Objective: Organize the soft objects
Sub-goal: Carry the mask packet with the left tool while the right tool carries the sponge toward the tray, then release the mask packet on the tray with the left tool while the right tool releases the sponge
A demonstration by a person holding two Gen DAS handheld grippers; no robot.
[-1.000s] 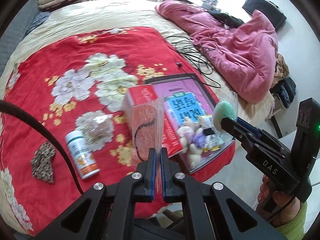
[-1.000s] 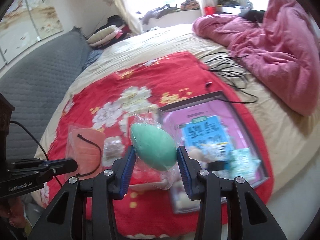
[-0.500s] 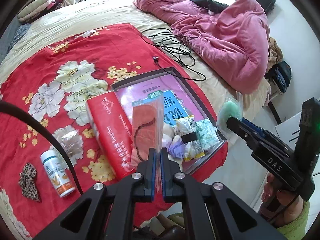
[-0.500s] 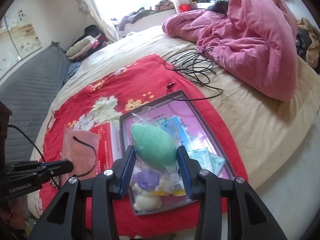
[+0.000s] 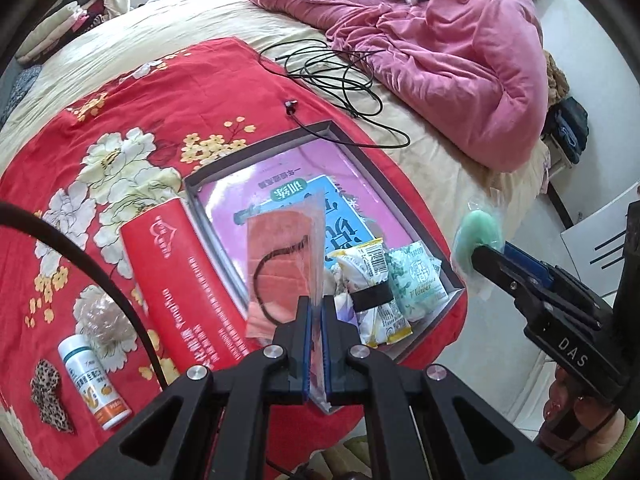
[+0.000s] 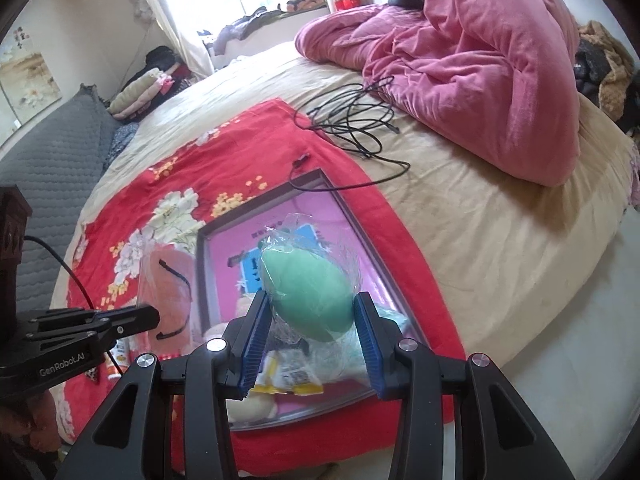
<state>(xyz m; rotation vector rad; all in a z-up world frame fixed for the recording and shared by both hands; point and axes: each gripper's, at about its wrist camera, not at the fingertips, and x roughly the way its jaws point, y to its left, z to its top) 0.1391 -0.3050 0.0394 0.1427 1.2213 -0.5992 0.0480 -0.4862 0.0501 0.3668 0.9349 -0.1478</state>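
Note:
My left gripper (image 5: 315, 312) is shut on the edge of a clear bag with an orange-red mask (image 5: 280, 264) and holds it above the near end of a dark-rimmed shallow box (image 5: 316, 130). The mask bag also shows in the right wrist view (image 6: 166, 280). My right gripper (image 6: 310, 328) is shut on a green sponge (image 6: 310, 284) in clear wrap, above the same box (image 6: 352, 220). The sponge also shows in the left wrist view (image 5: 476, 232). The box holds packets (image 5: 416, 280) and a plush toy, partly hidden.
A red packet (image 5: 180, 280), a white bottle (image 5: 92, 388), a leopard scrunchie (image 5: 48, 396) and a wrapped puff (image 5: 104, 316) lie on the red floral cloth. Black cables (image 5: 336, 76) and a pink duvet (image 5: 452, 48) lie further back. The bed edge is near.
Both grippers have moved right and forward with their loads, from over the red cloth to above the box. Both stay shut.

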